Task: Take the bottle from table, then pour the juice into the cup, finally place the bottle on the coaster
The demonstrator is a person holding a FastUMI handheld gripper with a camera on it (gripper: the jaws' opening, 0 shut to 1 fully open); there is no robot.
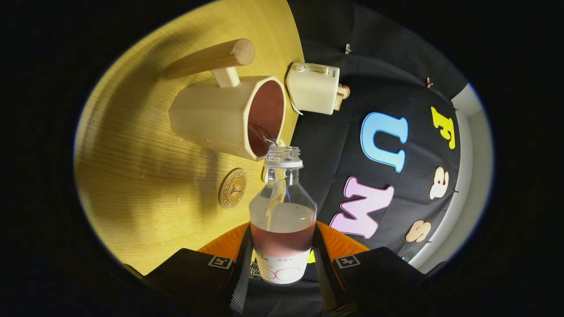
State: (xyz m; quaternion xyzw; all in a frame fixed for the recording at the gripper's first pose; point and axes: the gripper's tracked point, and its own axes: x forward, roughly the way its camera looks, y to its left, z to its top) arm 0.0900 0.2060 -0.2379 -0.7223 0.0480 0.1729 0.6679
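While the bottle [282,215] is clamped between the jaws, mouth at the cup [229,115] rim, juice is being poured; tilt should be held steady, then levelled before the coaster [232,188] on the tabletop [132,176] is targeted.

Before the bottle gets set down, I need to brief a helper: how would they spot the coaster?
Start at the yellow wooden table and find the big cream cup with the wooden handle. The coaster lies flat beside it, just ahead of the bottle clamped in the jaws. It is the only small wooden disc, stamped with a round emblem.
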